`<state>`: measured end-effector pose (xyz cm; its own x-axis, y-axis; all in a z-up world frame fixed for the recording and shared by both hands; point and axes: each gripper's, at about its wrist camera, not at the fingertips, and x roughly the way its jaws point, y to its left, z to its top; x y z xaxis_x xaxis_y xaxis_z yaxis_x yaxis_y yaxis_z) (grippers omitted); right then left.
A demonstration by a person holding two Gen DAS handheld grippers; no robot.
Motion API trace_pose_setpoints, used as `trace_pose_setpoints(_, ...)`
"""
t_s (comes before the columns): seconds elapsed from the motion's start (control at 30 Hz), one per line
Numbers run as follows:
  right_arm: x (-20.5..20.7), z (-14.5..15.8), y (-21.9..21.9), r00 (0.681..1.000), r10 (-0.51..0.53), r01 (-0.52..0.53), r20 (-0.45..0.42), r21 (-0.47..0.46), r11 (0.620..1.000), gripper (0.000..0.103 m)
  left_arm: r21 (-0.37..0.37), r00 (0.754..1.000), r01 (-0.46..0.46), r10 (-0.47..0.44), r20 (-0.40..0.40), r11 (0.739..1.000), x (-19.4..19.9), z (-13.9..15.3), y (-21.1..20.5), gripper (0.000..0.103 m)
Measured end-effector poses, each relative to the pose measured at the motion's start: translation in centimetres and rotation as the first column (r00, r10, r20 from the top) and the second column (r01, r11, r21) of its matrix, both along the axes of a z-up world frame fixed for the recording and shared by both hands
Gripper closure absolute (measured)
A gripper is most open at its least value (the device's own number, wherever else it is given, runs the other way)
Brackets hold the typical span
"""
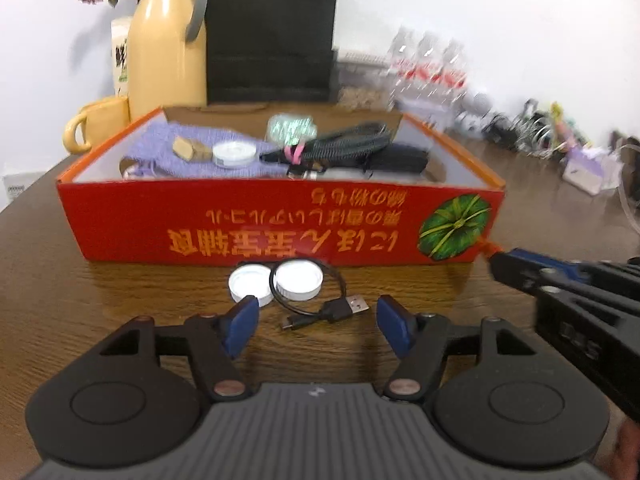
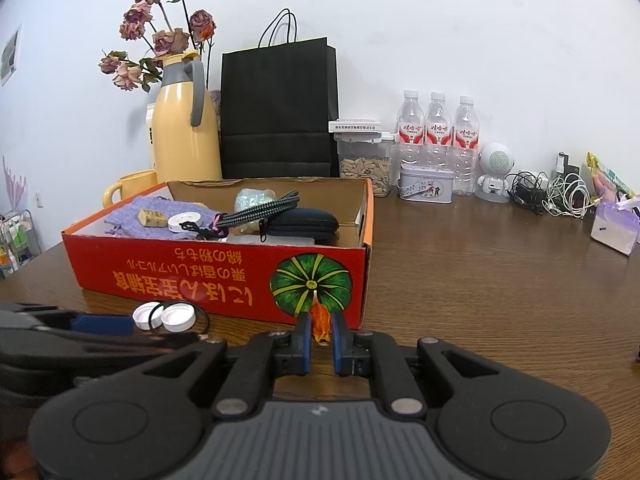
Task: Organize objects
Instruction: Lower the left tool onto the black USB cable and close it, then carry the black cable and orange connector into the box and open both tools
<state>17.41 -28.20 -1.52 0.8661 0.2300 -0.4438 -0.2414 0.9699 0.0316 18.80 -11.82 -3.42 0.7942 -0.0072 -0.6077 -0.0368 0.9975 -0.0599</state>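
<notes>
Yellow mug (image 2: pixel 128 188): far left on the brown wood-grain counter (image 2: pixel 500 300), just beside the box's far left corner.
Tall yellow thermos jug with grey handle (image 2: pixel 186 128): behind the box, with dried pink roses (image 2: pixel 160 36) behind it.
Black paper bag with cord handles (image 2: pixel 278 112): upright against the white wall, right of the jug.
Red cardboard box with yellow lettering and a green pumpkin picture (image 2: pixel 180 276): open-topped, left of centre on the counter.
Box contents: lilac knitted cloth (image 1: pixel 192 144) at left, with a small tan block (image 1: pixel 190 150) and a white round tin (image 1: pixel 233 153) on it; a braided dark cable bundle (image 1: pixel 348 142) and a dark zipped case (image 2: pixel 302 222) at right.
Two white plastic bottle caps (image 1: pixel 276 282): side by side on the counter, just near of the box's front wall.
Thin black USB cable (image 1: pixel 332 312): looped around the right-hand cap, its plugs lying near of it.
Left tongs (image 1: pixel 314 326): jaws apart, nothing between the pads; the cable plugs lie just beyond the tips.
Right tongs (image 2: pixel 321 336): closed on a small orange crumpled piece (image 2: pixel 321 326), held in front of the box's near right corner, beside the pumpkin picture.
Far right: three clear water bottles with red labels (image 2: pixel 438 136), a small white tin (image 2: pixel 427 188) and tangled chargers (image 2: pixel 548 196) along the wall.
</notes>
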Motion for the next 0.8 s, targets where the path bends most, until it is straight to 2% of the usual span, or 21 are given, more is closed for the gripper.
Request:
trace_pose_setpoints(0.1, 0.0, 0.0, 0.0, 1.0, 0.0, 0.0, 0.001, 0.0, 1.0, 0.094, 0.022, 0.999, -0.035, 0.036, -0.003, 0.999, 0.7, -0.2, -0.3, 0.038)
trace_pose_setpoints(0.13, 0.0, 0.0, 0.0, 1.0, 0.001, -0.001, 0.001, 0.0, 1.0, 0.094, 0.03, 0.999, -0.042, 0.042, 0.001, 0.999, 0.6, -0.2, -0.4, 0.045)
trace_pose_setpoints(0.2, 0.0, 0.0, 0.0, 1.0, 0.001, -0.001, 0.002, 0.003, 1.0, 0.094, 0.033, 0.999, -0.032, 0.032, 0.009, 0.999, 0.2, -0.1, -0.4, 0.079)
trace_pose_setpoints(0.27, 0.0, 0.0, 0.0, 1.0, -0.001, 0.001, 0.003, 0.005, 1.0, 0.094, 0.013, 1.0, -0.001, 0.001, 0.01, 1.0, -0.3, -0.1, -0.1, 0.093)
trace_pose_setpoints(0.5, 0.0, 0.0, -0.2, 1.0, -0.003, 0.003, 0.003, 0.01, 1.0, 0.094, -0.016, 0.997, 0.064, -0.063, 0.037, 0.998, -2.6, 0.1, 1.1, 0.095)
trace_pose_setpoints(0.63, 0.0, 0.0, -0.3, 1.0, -0.007, 0.007, 0.004, 0.012, 1.0, 0.093, -0.036, 0.991, 0.094, -0.09, 0.096, 0.995, -4.2, 0.8, 2.1, 0.096)
trace_pose_setpoints(0.8, -0.4, 0.1, -0.1, 1.0, -0.005, 0.005, 0.021, 0.003, 1.0, 0.094, -0.051, 0.986, 0.112, -0.105, 0.133, 0.992, -5.4, 1.5, 2.9, 0.097)
